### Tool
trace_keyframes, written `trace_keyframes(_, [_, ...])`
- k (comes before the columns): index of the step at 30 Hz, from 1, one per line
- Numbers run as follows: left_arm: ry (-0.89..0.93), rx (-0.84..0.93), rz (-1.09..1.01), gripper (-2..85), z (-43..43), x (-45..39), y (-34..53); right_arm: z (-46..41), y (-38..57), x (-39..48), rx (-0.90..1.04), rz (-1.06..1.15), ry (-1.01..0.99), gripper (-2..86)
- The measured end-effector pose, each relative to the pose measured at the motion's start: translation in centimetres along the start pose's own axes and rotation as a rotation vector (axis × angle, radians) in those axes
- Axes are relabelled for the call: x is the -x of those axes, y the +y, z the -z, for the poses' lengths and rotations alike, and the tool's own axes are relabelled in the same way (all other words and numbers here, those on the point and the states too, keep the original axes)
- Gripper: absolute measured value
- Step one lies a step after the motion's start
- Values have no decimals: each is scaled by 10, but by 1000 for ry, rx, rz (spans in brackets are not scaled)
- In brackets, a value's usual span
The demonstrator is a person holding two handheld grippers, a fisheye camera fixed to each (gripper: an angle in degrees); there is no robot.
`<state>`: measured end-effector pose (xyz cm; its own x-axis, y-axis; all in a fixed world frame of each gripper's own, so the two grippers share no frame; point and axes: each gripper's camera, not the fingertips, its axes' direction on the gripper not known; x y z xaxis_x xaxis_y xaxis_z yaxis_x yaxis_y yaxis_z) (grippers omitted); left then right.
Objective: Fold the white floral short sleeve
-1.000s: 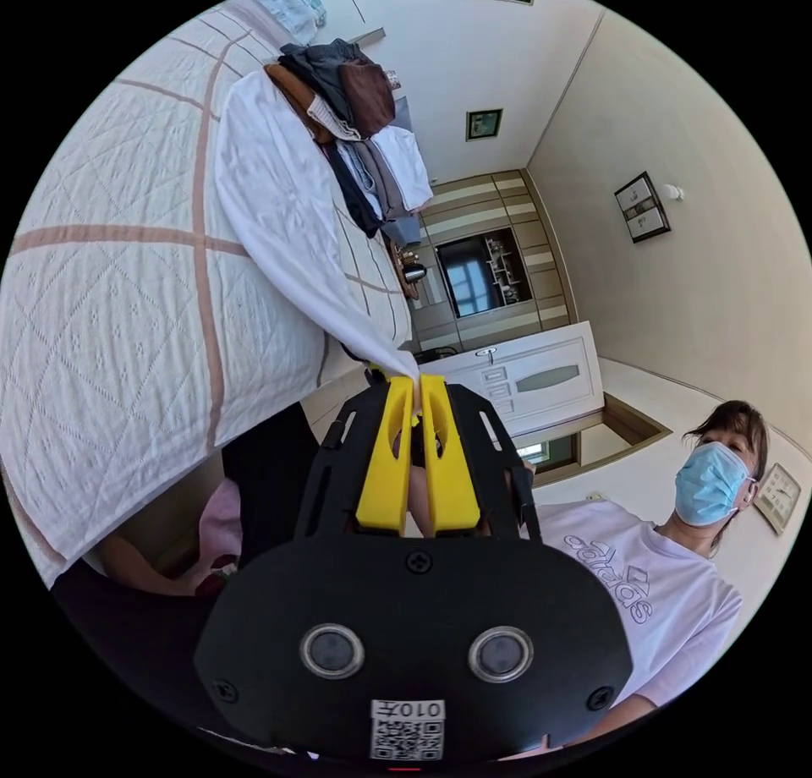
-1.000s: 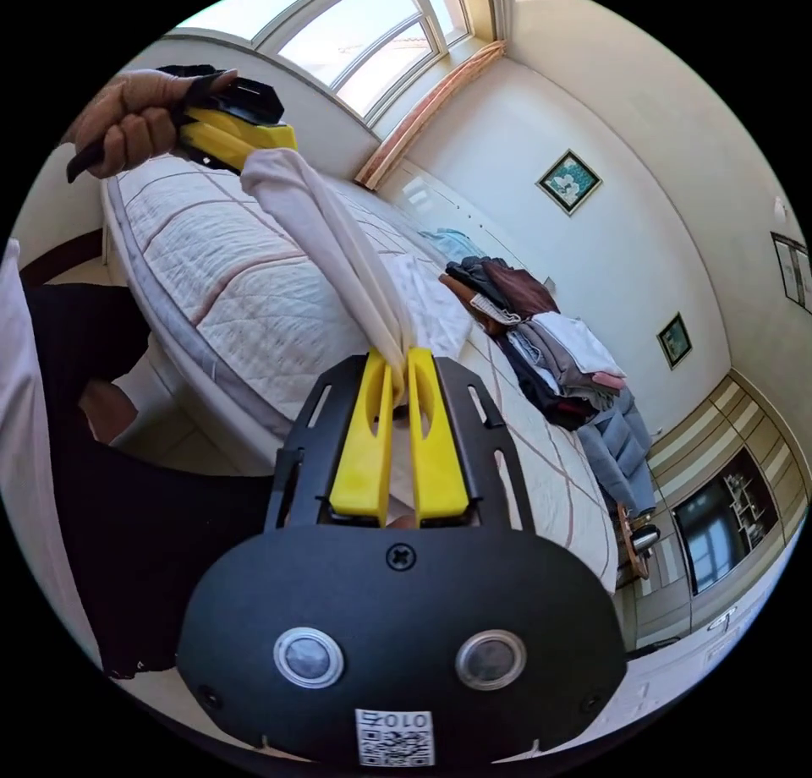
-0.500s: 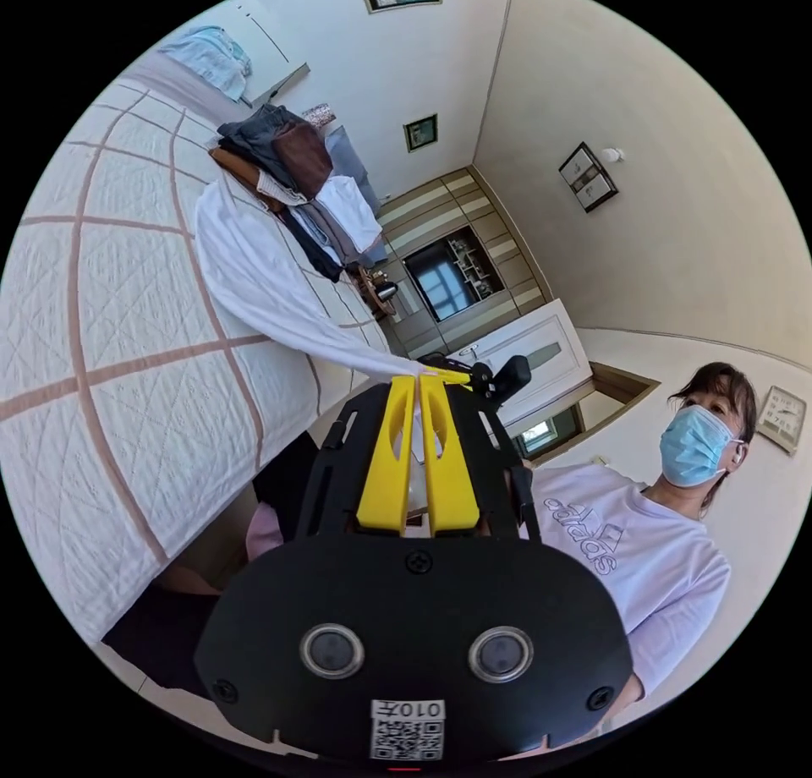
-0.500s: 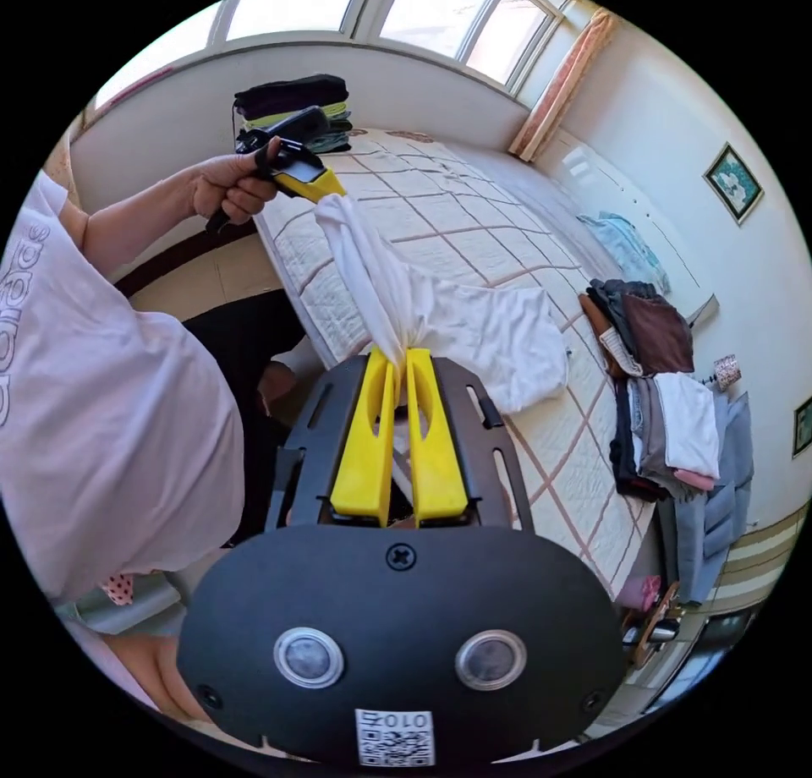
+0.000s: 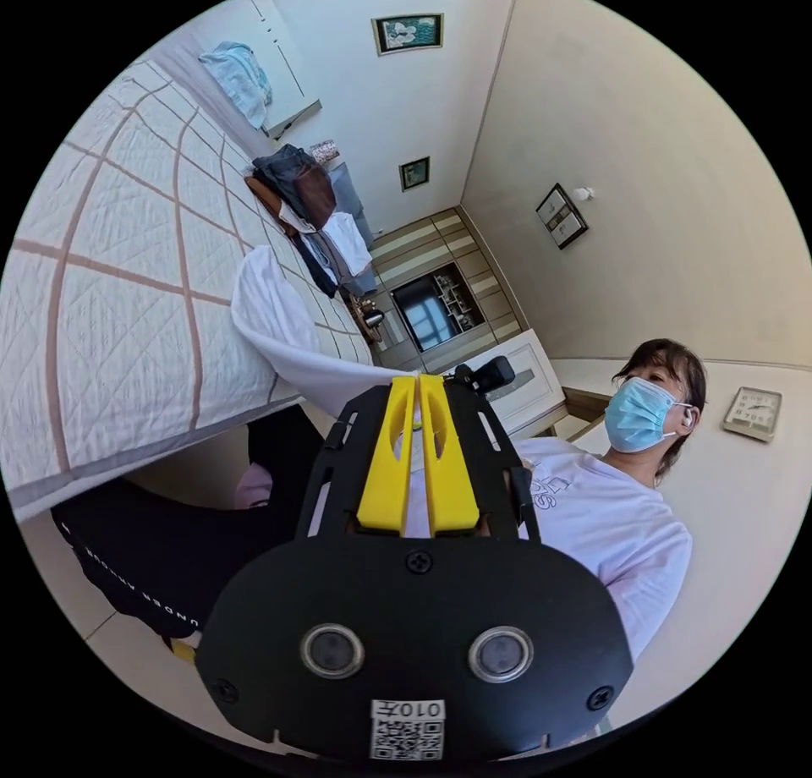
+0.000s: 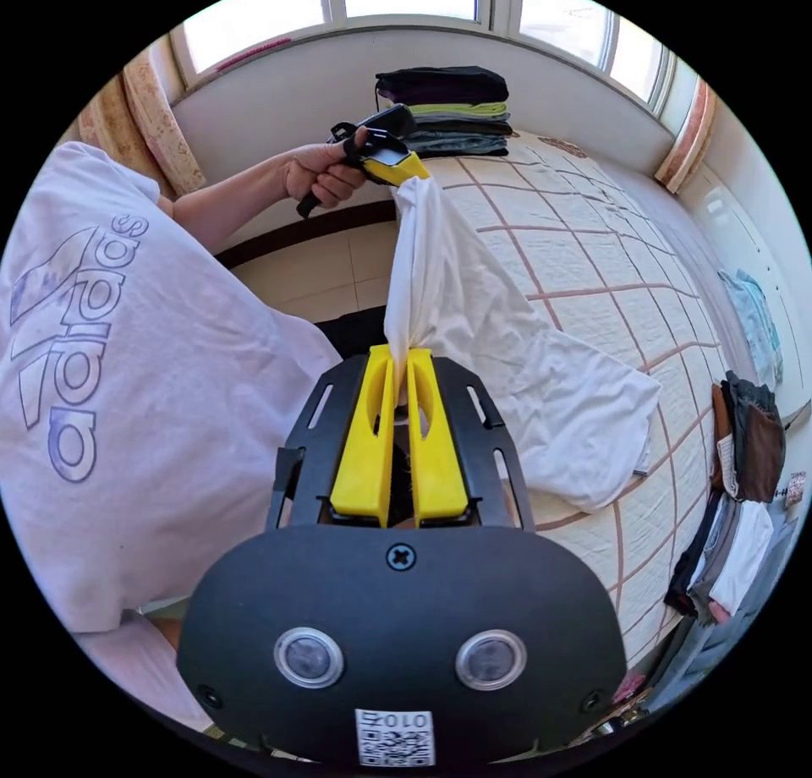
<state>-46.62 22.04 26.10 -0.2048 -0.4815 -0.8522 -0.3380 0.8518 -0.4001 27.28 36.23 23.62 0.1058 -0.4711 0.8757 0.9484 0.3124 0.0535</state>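
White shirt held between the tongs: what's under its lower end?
The white cotton shirt trails onto the cream quilted bedspread with tan stripes; both tongs pinch its upper edge. The bedspread patch beneath the draped cloth is covered, so anything there cannot be seen.

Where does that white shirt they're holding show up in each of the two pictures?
Left gripper view: the white shirt runs from the yellow jaws at centre up-left onto the bed.
Right gripper view: it hangs between the right gripper at centre and the left gripper above, spreading right over the bed.
Shared landmark: the clothes pile at the bed's far edge.
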Motion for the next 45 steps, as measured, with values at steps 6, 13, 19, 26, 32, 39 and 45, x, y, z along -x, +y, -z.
trace_keyframes(6, [42,42,34,-1,-43,16,-72,33,54,-123,-90,-151,-144,22])
trace_keyframes(13, [18,217,104,-1,-181,58,-254,26,167,-328,-180,-516,-407,32])
trace_keyframes(19, [-133,265,326,3,-259,144,-314,-45,242,-405,-262,-788,-632,43])
trace_keyframes(26, [-222,142,378,29,-268,159,-321,-64,267,-407,-221,-856,-432,56])
trace_keyframes(32, [-307,299,91,54,-260,107,-293,-19,297,-361,-301,-878,-153,67])
trace_keyframes(39, [-605,587,-227,78,-263,71,-185,-33,264,-229,-358,-729,-12,110])
trace_keyframes(45, [-617,522,-389,93,-276,73,-169,-80,244,-163,-320,-806,74,118])
